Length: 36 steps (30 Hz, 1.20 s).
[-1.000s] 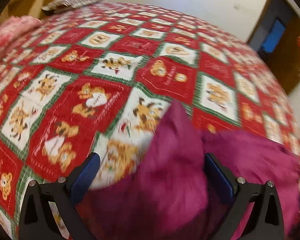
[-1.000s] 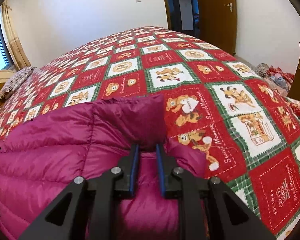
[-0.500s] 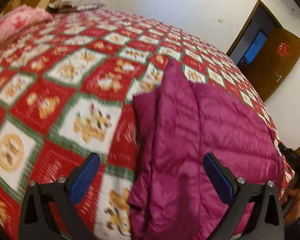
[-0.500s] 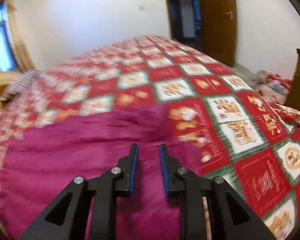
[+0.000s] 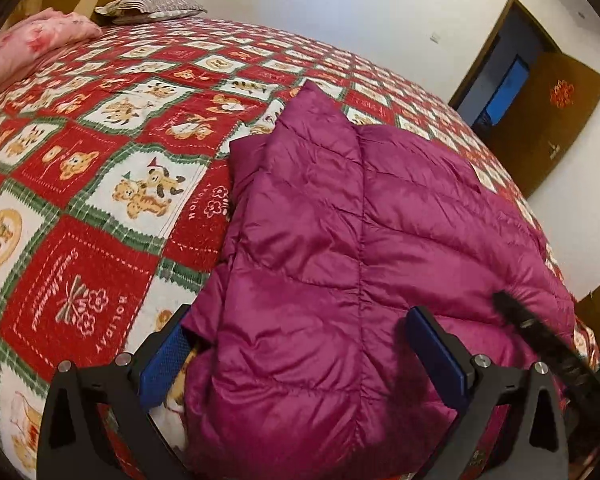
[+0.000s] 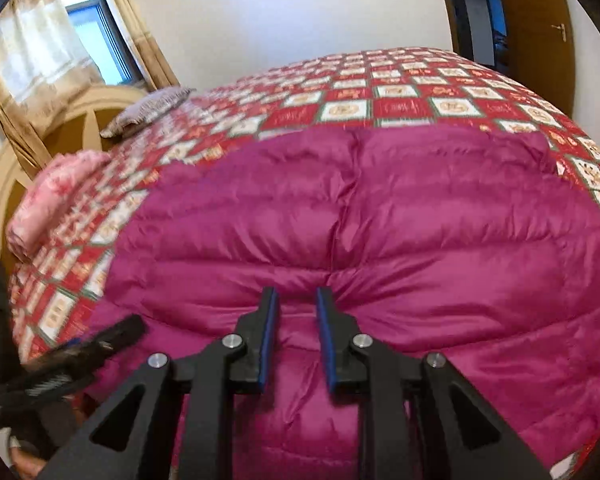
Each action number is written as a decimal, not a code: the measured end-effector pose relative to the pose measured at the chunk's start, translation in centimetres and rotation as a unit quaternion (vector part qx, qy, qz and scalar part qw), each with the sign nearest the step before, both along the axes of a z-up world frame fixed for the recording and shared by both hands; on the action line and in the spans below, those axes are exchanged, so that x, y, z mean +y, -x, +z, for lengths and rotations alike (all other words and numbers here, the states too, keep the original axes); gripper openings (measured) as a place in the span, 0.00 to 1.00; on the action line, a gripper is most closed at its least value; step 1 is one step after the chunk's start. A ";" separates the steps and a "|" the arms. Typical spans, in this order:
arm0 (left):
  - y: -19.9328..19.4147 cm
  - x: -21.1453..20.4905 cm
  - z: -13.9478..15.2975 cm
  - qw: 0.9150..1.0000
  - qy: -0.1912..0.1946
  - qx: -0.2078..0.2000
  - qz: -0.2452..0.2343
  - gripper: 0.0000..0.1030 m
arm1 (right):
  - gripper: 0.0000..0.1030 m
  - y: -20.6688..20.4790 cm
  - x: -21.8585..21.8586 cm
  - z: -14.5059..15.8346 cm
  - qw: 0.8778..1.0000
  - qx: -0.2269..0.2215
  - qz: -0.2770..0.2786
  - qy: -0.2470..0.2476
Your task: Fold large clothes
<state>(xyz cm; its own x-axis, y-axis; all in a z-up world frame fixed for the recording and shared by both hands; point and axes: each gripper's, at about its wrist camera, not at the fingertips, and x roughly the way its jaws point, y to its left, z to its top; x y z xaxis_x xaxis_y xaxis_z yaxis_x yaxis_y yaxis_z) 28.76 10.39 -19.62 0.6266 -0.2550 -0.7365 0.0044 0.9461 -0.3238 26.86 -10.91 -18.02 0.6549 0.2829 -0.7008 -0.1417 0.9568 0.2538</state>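
A magenta quilted down jacket [image 5: 340, 240] lies folded on the bed, and it fills the middle of the right wrist view [image 6: 380, 232]. My left gripper [image 5: 300, 356] is wide open, with its jaws straddling the jacket's near edge and gripping nothing. My right gripper [image 6: 296, 336] hovers over the jacket's near part with its jaws a small gap apart and nothing between them. The right gripper's tip shows at the right edge of the left wrist view [image 5: 540, 332], and the left gripper shows at the lower left of the right wrist view [image 6: 80, 352].
The bed is covered by a red, white and green bear-patterned quilt [image 5: 100, 152]. A pink folded blanket [image 5: 28, 44] and a grey pillow [image 5: 148, 6] lie at the headboard [image 6: 28, 148]. A brown door [image 5: 540, 120] stands open at the far right.
Both grippers have pulled back from the jacket. The right gripper let go of the fold it pinched and its jaws have parted slightly. The jacket now lies flat and folded.
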 end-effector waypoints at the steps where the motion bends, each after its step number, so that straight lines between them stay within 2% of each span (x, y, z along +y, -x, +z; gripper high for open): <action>1: 0.0 0.0 0.0 1.000 0.004 -0.002 0.004 0.99 | 0.21 -0.2 -0.1 -0.5 1.000 0.004 -0.002 0.002; 4: 0.2 0.0 0.0 0.999 0.034 -0.011 0.006 0.99 | 0.20 -0.5 -0.3 -1.1 1.000 0.008 0.002 0.004; 8: 0.1 0.0 0.1 0.992 0.125 -0.012 -0.006 0.99 | 0.19 -0.4 -0.5 -1.5 1.000 0.004 0.006 -0.001; 10: 0.0 -0.4 0.3 0.990 0.138 -0.017 -0.004 0.98 | 0.18 -0.5 -0.9 -1.8 1.000 0.004 0.005 -0.016; 11: -0.1 -0.9 0.6 0.990 0.139 -0.022 -0.010 0.89 | 0.18 -0.4 -0.9 -1.8 1.000 0.004 0.004 -0.020; 12: 0.0 -1.3 0.9 0.990 0.138 -0.026 -0.015 0.72 | 0.17 -0.4 -1.1 -1.9 1.000 0.004 0.005 -0.025; 15: 0.1 -2.7 2.4 0.991 0.120 -0.048 -0.038 0.44 | 0.17 -0.4 -1.6 -2.0 0.999 0.009 0.002 -0.045; 18: 0.2 -3.9 4.5 0.989 0.115 -0.079 -0.059 0.32 | 0.17 -0.4 -1.9 -2.0 0.998 0.016 -0.003 -0.066; 24: 1.1 -6.3 7.9 0.981 0.108 -0.121 -0.110 0.19 | 0.17 -0.3 -2.7 -2.3 0.990 0.048 -0.005 -0.131; 27: 1.9 -7.3 9.1 0.977 0.091 -0.137 -0.137 0.17 | 0.17 0.0 -2.8 -2.4 0.984 0.064 -0.010 -0.165; 30: 2.9 -8.3 10.2 0.972 0.070 -0.154 -0.165 0.17 | 0.17 0.3 -2.0 -2.7 0.970 0.092 0.008 -0.224; 34: 4.4 -9.9 11.1 0.963 0.023 -0.176 -0.201 0.17 | 0.16 0.8 -0.1 -3.3 0.943 0.121 0.060 -0.304; 35: 4.8 -10.4 11.2 0.961 0.004 -0.183 -0.209 0.17 | 0.16 0.9 0.1 -3.4 0.937 0.127 0.074 -0.318; 36: 5.0 -10.8 11.2 0.959 -0.009 -0.188 -0.214 0.17 | 0.16 1.0 0.0 -3.2 0.936 0.127 0.081 -0.319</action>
<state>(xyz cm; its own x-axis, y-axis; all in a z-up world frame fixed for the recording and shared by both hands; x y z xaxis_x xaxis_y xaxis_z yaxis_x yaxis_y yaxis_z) 23.78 -0.39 -8.44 0.6888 -0.5373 -0.4867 0.5069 0.8369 -0.2064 25.84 -10.90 -21.25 0.4021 0.7782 -0.4824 -0.1282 0.5696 0.8119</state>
